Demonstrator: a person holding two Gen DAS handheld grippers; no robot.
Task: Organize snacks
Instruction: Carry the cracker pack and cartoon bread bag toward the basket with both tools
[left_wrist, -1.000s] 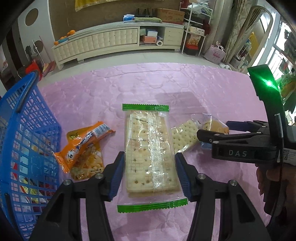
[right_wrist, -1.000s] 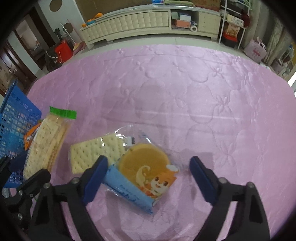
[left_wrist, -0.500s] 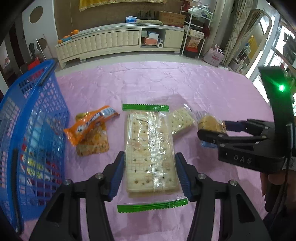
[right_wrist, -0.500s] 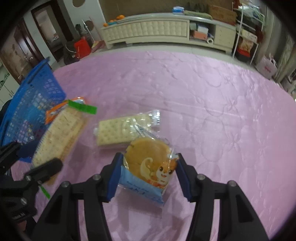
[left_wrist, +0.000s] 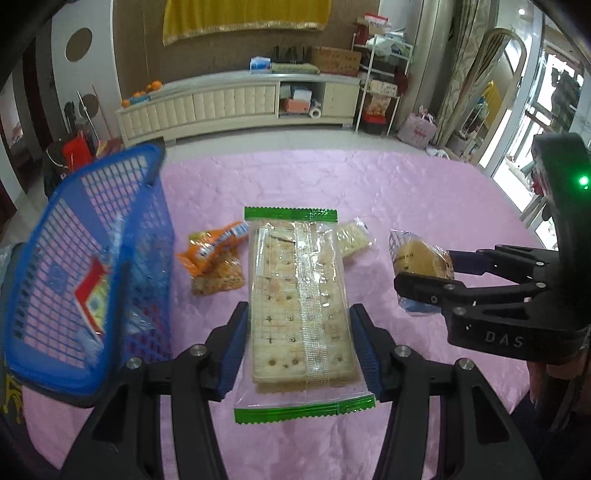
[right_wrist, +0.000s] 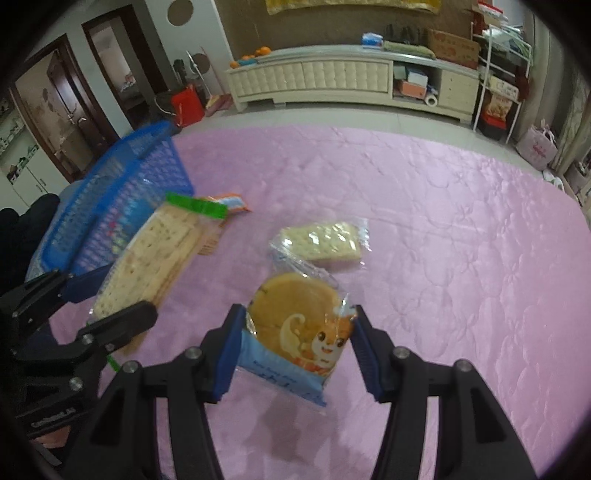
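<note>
the big cracker pack (left_wrist: 299, 302) with green end seals sits between the pads of the left claw (left_wrist: 298, 345), pinched on its two long sides, so its long axis runs straight away from the claw, and it looks lifted off the pink tabletop (left_wrist: 424, 206). the round cake packet (right_wrist: 299, 332), with a cartoon animal on it, is pinched in the right claw (right_wrist: 297, 349), whose jaws have just been closing on it; it too seems off the surface, and in the left view (left_wrist: 421, 258) it hangs to the right of the cracker pack. the blue basket (left_wrist: 92, 266) stands at the left edge of the tabletop, just beside the left claw and well apart from the right one, so i judge the left hand is nearer and its pack must go sideways to the left, over the near rim. some packets are already inside the basket, but i cannot count them. on the tabletop two things are left: one orange snack bag (left_wrist: 214, 254) near the basket and one small clear cracker packet (right_wrist: 321, 242) toward the middle. so i count two cracker packs, one cake, one orange bag, one basket.
</note>
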